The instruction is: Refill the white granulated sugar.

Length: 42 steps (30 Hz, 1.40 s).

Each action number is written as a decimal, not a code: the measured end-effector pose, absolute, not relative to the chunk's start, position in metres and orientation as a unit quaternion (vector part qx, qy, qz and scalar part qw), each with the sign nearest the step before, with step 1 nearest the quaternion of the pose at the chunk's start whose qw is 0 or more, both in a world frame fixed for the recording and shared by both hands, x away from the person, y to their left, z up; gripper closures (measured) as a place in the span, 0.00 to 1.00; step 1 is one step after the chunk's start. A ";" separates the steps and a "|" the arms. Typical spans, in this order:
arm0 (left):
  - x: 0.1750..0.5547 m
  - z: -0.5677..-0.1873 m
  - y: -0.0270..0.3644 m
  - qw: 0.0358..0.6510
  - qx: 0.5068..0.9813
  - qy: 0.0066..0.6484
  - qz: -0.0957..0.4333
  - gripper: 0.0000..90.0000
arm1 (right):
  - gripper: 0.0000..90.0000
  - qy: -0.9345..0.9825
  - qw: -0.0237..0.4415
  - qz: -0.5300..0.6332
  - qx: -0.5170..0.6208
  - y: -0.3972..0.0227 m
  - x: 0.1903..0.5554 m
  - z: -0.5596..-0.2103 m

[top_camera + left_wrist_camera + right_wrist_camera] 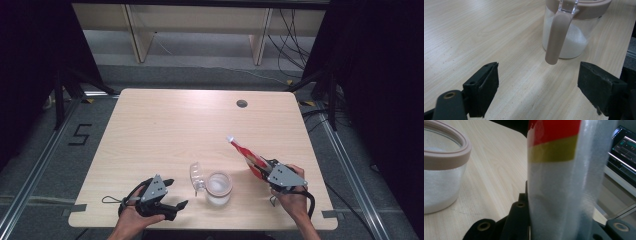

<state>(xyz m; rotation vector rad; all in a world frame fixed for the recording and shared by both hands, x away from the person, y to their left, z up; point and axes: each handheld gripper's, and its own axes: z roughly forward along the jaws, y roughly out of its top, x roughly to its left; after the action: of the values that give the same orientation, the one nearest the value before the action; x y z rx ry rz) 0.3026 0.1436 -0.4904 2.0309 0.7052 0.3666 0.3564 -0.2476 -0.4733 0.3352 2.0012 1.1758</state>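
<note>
A glass jar (219,188) with a beige rim and white grains inside stands near the table's front edge. Its clear lid (196,176) is flipped open to the left. In the left gripper view the jar (574,42) is just ahead, a beige clasp (556,37) hanging down its side. My left gripper (177,193) rests left of the jar, open and empty, its jaws (539,87) wide apart. My right gripper (262,165), right of the jar, is shut on a red, yellow and white packet (245,151) that points up and away. The packet (559,182) stands close between its jaws.
The wooden table (165,125) has a round cable hole (242,103) at the back right. Dark curtains flank both sides. A shelf frame and cables lie on the floor beyond the far edge. A screen (624,145) glows off the table's right side.
</note>
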 end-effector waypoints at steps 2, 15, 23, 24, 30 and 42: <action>0.303 -0.490 0.145 0.458 0.828 0.282 0.154 0.19 | 0.91 0.791 0.380 0.460 0.135 -0.247 0.358 -0.475; 0.303 -0.491 0.143 0.470 0.821 0.290 0.146 0.19 | 0.89 0.786 0.380 0.456 0.174 -0.253 0.357 -0.477; 0.304 -0.490 0.145 0.459 0.829 0.279 0.156 0.19 | 0.87 0.772 0.379 0.461 0.218 -0.265 0.355 -0.478; 0.303 -0.491 0.144 0.464 0.825 0.287 0.147 0.19 | 0.87 0.770 0.377 0.463 0.225 -0.266 0.355 -0.478; 0.303 -0.490 0.145 0.462 0.827 0.284 0.152 0.19 | 0.84 0.763 0.375 0.469 0.241 -0.269 0.355 -0.478; 0.303 -0.491 0.145 0.466 0.824 0.285 0.149 0.19 | 0.64 0.734 0.368 0.494 0.288 -0.272 0.348 -0.473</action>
<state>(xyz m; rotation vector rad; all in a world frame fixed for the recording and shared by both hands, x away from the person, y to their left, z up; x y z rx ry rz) 0.3029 0.1446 -0.4909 2.0223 0.6999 0.3660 0.3480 -0.2724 -0.4732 0.7393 1.8841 1.2676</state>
